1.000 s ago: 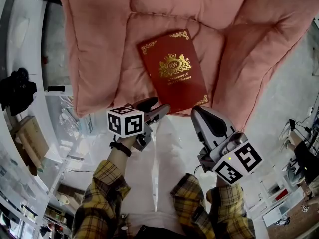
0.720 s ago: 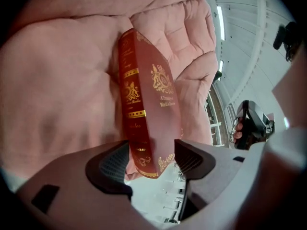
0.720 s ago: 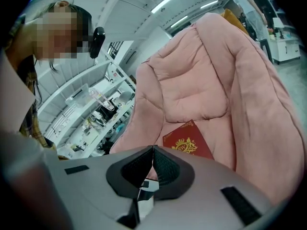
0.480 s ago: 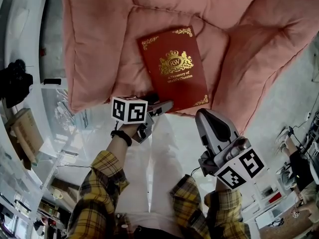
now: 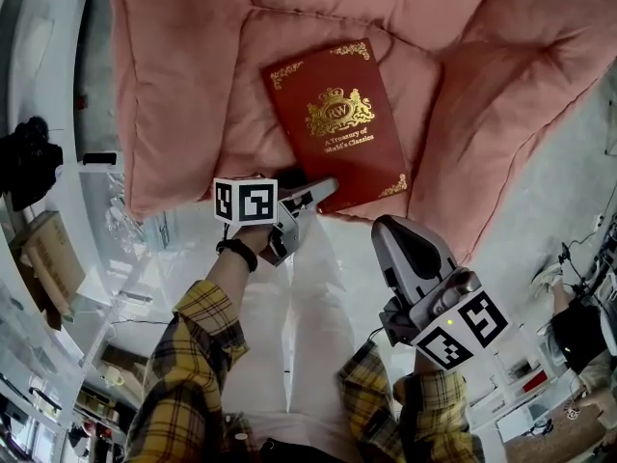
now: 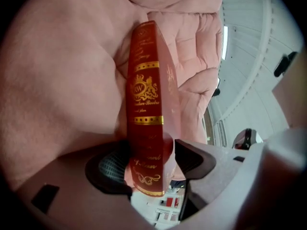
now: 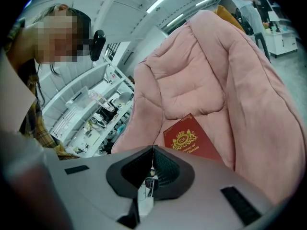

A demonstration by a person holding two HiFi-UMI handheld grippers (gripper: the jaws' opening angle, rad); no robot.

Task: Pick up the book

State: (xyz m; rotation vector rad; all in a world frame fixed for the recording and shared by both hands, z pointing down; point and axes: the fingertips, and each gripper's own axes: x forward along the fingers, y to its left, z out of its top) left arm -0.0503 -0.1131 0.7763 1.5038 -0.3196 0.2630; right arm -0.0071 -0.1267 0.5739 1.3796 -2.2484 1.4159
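Observation:
A dark red hardback book (image 5: 337,128) with gold print lies flat on the seat of a pink cushioned chair (image 5: 183,85). My left gripper (image 5: 313,187) is at the book's near left corner. In the left gripper view the book's spine (image 6: 144,104) stands between the two jaws. The jaws have just been opening and stand wide, with a gap on the right side. My right gripper (image 5: 390,230) hangs below the chair's front edge, shut and holding nothing. From the right gripper (image 7: 152,166) view the book (image 7: 189,140) lies ahead on the seat.
The chair's padded sides (image 5: 501,95) rise on both sides of the book. White shelving (image 5: 67,249) and a black object (image 5: 29,167) stand to the left. The person's light trousers (image 5: 308,297) are just below the grippers. Pale floor (image 5: 569,191) lies to the right.
My left gripper has moved forward to the book's near corner, and its jaws now straddle the spine. The right gripper has stayed about where it was.

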